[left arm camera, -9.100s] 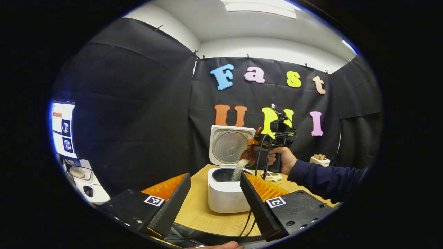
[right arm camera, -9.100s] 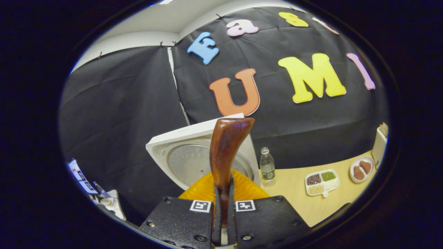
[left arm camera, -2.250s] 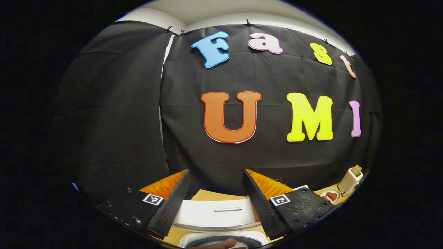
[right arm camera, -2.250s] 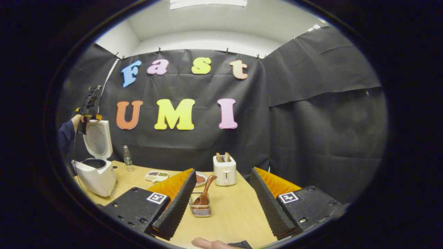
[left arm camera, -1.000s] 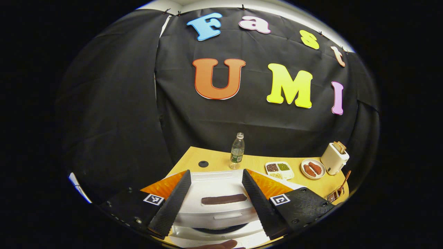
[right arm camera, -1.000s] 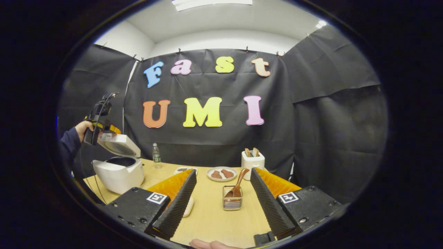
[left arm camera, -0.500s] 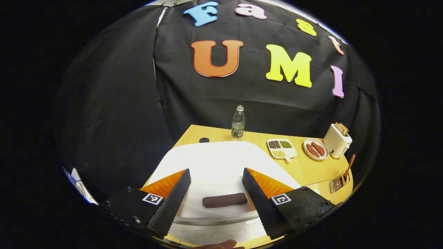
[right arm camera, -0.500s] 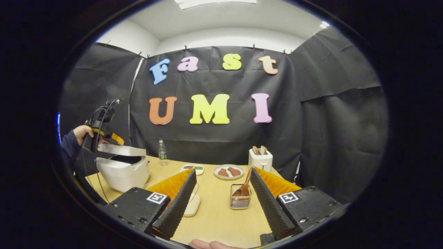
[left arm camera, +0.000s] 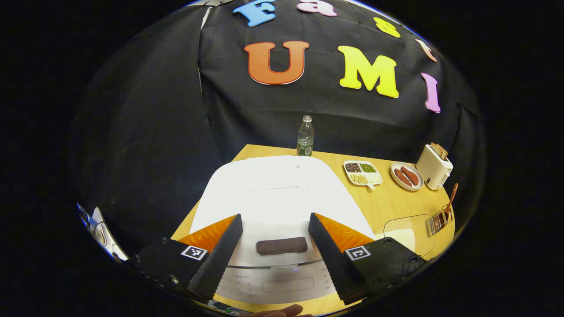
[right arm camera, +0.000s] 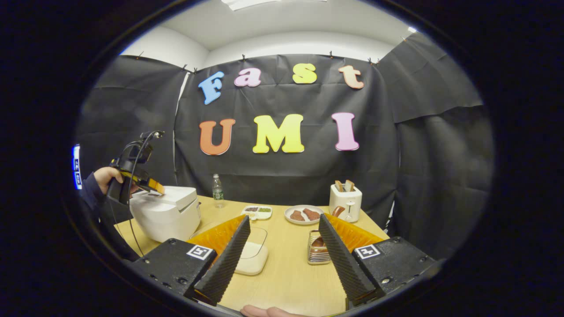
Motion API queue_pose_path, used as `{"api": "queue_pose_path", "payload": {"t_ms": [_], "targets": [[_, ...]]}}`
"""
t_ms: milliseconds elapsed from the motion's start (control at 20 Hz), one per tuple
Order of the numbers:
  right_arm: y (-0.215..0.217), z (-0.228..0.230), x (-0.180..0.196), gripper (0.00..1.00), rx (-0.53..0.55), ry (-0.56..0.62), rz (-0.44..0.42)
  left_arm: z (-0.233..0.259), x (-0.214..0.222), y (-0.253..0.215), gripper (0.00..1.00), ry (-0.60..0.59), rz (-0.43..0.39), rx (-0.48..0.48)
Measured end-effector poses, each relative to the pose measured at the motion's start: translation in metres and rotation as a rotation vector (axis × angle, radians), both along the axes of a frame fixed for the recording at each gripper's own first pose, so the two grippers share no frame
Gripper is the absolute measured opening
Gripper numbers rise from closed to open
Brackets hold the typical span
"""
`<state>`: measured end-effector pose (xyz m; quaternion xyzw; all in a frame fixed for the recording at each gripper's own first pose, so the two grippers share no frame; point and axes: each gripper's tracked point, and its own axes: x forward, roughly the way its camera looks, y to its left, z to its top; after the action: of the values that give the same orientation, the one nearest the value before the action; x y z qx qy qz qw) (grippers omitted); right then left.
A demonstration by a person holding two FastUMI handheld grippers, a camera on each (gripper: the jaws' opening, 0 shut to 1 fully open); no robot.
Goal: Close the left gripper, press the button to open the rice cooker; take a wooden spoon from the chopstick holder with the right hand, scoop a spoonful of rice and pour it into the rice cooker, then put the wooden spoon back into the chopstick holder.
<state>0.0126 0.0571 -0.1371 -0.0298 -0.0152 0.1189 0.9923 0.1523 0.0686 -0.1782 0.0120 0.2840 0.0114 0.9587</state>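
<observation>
1. Left gripper: jaws spread wide, nothing between them. It sits over the front edge of the rice cooker, fingers flanking the dark button without gripping it. From the right gripper view, the same gripper rests at the lid's near-left edge, held by a hand.
2. Lid lies flat on the body; judged shut, though the seam is small in view, so latching cannot be confirmed.
3. Right gripper: jaws wide apart, empty, hovering above the table.
4. Key relation: chopstick holder stands just ahead of the right gripper, partly behind its right finger. Wooden spoon stands in the holder, long axis near upright, leaning slightly. Right gripper is the nearer one; the left is well apart, at the cooker.
5. Clear rice container lies just beyond the right gripper's left finger.
6. Count, near to far: one cooker, one holder, one spoon, one container, one divided tray, one plate, one toaster, one bottle.
7. Judgement: spoon is back in place; task appears essentially complete.
</observation>
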Motion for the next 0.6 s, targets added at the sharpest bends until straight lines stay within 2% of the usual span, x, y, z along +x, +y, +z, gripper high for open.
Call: {"api": "queue_pose_path", "payload": {"t_ms": [600], "targets": [[-0.007, -0.019, 0.017, 1.0, 0.014, 0.07, -0.001, -0.01, -0.011, -0.001, 0.98, -0.182, -0.004, 0.022]]}}
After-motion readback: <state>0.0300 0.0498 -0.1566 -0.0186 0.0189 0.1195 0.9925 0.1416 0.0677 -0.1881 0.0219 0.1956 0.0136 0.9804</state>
